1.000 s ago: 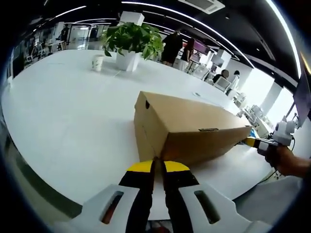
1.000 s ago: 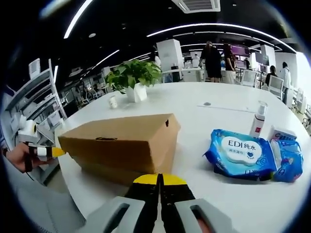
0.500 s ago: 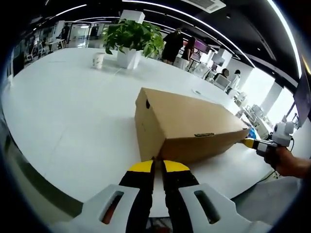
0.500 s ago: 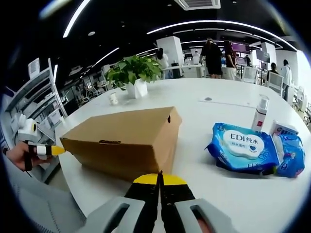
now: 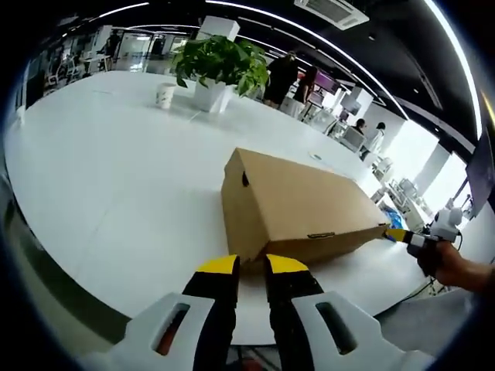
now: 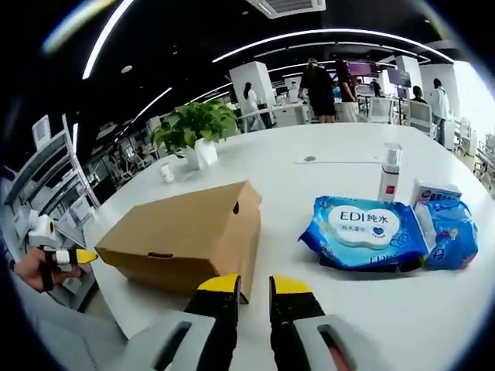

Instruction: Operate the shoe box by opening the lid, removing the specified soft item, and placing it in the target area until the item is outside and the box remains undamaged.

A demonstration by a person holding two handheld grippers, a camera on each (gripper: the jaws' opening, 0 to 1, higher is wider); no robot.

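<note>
Two jaws of my left gripper (image 5: 250,267) stand slightly parted and empty in the left gripper view, just short of the near corner of the closed shoe box (image 5: 298,209) on the white table (image 5: 100,185), so I judge I am at the opening step, and the next move calls for getting under the lid edge gently enough not to tear the cardboard. In the right gripper view my right gripper (image 6: 252,286) is likewise released and holds nothing near the box's other end, with the soft item presumably inside unseen; beside the box lies a blue wipes pack (image 6: 362,236) reading "EDI".
</note>
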